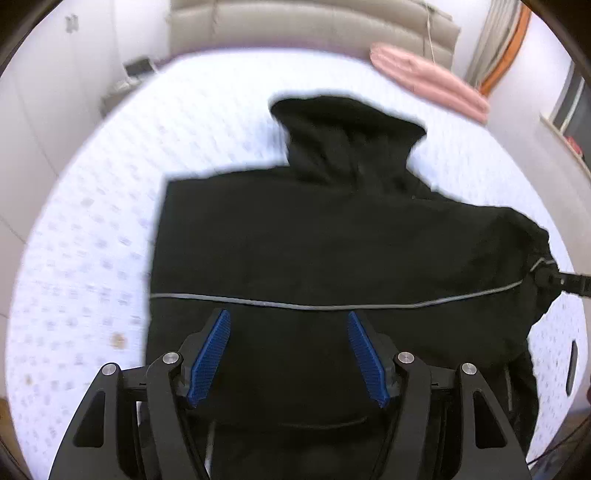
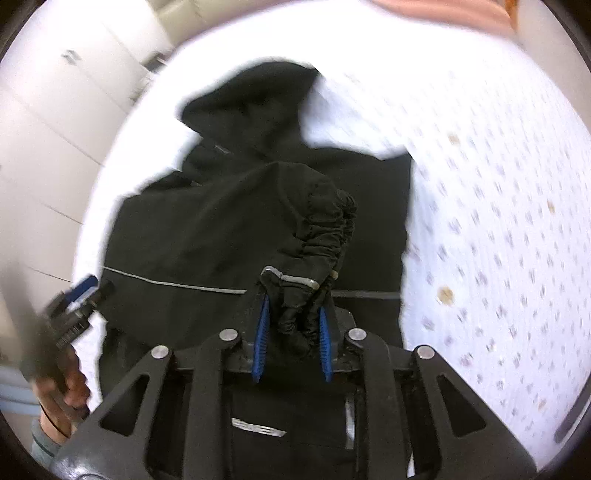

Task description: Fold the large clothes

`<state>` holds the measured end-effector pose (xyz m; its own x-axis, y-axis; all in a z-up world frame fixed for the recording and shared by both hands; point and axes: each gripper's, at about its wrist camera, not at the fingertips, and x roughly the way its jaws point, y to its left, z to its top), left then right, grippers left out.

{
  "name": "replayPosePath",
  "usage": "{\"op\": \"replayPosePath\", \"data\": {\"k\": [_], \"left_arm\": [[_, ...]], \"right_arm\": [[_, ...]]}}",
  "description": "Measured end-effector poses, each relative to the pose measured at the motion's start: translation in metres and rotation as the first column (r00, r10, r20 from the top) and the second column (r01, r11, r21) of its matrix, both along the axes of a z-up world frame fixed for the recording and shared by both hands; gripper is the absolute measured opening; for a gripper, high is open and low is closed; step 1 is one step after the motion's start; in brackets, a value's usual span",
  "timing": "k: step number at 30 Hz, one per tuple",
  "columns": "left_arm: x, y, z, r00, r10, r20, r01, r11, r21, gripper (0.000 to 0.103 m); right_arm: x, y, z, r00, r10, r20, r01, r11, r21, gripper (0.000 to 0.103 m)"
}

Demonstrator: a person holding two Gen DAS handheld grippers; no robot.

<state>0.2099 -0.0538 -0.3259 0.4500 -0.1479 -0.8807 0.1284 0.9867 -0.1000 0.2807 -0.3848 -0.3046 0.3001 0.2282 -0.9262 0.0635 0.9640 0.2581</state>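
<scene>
A black hooded jacket (image 1: pixel 295 243) with a thin grey reflective stripe lies spread on the white patterned bed (image 1: pixel 92 258), hood pointing away. My left gripper (image 1: pixel 289 317) is open and empty just above the jacket's lower body. My right gripper (image 2: pixel 293 314) is shut on the gathered elastic sleeve cuff (image 2: pixel 295 291) and holds the sleeve lifted over the jacket body (image 2: pixel 177 236). The right gripper also shows at the right edge of the left wrist view (image 1: pixel 554 277), gripping the sleeve end. The left gripper appears blurred at the left of the right wrist view (image 2: pixel 85 291).
A pink folded cloth (image 1: pixel 428 81) lies at the far right of the bed near the beige padded headboard (image 1: pixel 295 26). White cupboards (image 2: pixel 44 129) stand along the left side. The bed sheet (image 2: pixel 498 221) extends to the right.
</scene>
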Motion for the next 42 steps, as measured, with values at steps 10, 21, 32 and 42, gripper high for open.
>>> {"op": "replayPosePath", "data": {"k": [10, 21, 32, 42], "left_arm": [[0.01, -0.008, -0.043, 0.994, -0.09, -0.07, 0.097, 0.989, 0.108, 0.07], [0.027, 0.023, 0.026, 0.997, -0.069, 0.022, 0.068, 0.996, 0.064, 0.07], [0.05, 0.019, -0.043, 0.992, -0.128, -0.024, 0.13, 0.976, 0.172, 0.073], [0.054, 0.024, -0.043, 0.991, -0.13, -0.018, 0.132, 0.982, 0.137, 0.074]], "right_arm": [[0.011, -0.002, -0.068, 0.997, -0.032, -0.073, 0.028, 0.998, -0.06, 0.035], [0.015, 0.042, -0.002, 0.999, -0.013, 0.049, 0.019, 0.993, -0.12, 0.05], [0.038, 0.053, -0.079, 0.998, -0.017, -0.066, -0.004, 0.952, -0.307, 0.05], [0.033, 0.05, -0.082, 0.998, 0.0, -0.07, -0.021, 0.955, -0.297, 0.052]]}}
